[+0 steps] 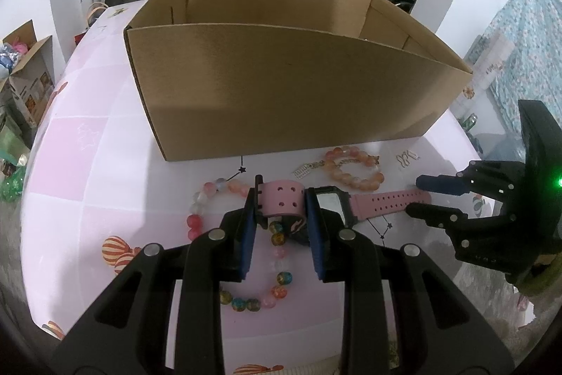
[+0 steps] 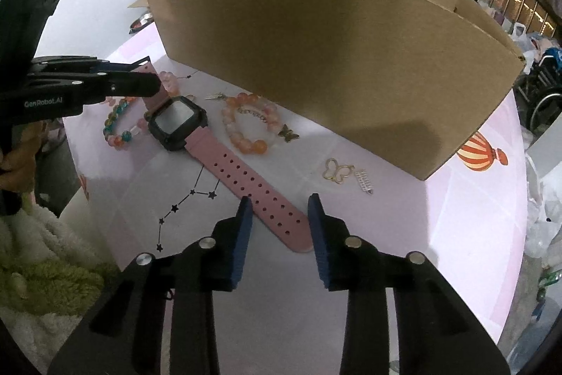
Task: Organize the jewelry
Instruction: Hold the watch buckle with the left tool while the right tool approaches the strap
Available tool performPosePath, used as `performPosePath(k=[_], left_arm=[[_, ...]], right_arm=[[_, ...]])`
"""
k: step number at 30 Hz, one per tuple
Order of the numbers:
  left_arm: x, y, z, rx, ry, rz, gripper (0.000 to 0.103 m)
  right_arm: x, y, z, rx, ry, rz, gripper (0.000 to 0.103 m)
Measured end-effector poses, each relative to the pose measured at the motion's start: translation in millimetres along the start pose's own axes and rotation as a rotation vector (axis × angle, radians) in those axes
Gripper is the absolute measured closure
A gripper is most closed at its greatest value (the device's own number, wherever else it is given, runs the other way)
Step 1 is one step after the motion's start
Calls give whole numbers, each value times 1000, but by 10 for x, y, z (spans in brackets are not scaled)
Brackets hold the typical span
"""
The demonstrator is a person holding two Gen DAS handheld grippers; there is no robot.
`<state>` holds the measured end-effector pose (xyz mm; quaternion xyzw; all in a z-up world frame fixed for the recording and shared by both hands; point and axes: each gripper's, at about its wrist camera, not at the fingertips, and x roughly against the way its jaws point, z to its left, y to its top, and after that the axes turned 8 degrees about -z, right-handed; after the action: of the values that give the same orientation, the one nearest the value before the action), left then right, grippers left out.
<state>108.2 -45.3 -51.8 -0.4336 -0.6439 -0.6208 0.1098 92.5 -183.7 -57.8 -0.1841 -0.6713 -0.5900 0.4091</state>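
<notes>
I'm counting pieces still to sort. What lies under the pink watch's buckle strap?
Under the pink watch, a multicoloured bead bracelet shows below the strap held by the left gripper; the stretch beneath strap and case is covered.

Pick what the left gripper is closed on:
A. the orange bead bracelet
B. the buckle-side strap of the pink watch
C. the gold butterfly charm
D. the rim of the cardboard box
B: in the left wrist view the left gripper has its blue pads pressed on either side of the short holed strap of the pink watch.
</notes>
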Motion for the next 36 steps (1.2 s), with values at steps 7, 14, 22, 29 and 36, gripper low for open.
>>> performPosePath(k=[7, 14, 22, 29, 36], left_arm=[[44, 10, 3, -3, -6, -14, 79], [30, -9, 23, 1, 15, 2, 79], [34, -20, 41, 8, 9, 5, 78], [46, -34, 35, 7, 2, 6, 78], [50, -35, 47, 10, -2, 7, 78]], right_arm=[[124, -54, 87, -3, 9, -11, 97], [268, -98, 28, -155, -15, -27, 88], [247, -201, -152, -494, -21, -58, 42], [158, -169, -147, -591, -9, -92, 38], [167, -132, -11, -582, -107, -92, 38]])
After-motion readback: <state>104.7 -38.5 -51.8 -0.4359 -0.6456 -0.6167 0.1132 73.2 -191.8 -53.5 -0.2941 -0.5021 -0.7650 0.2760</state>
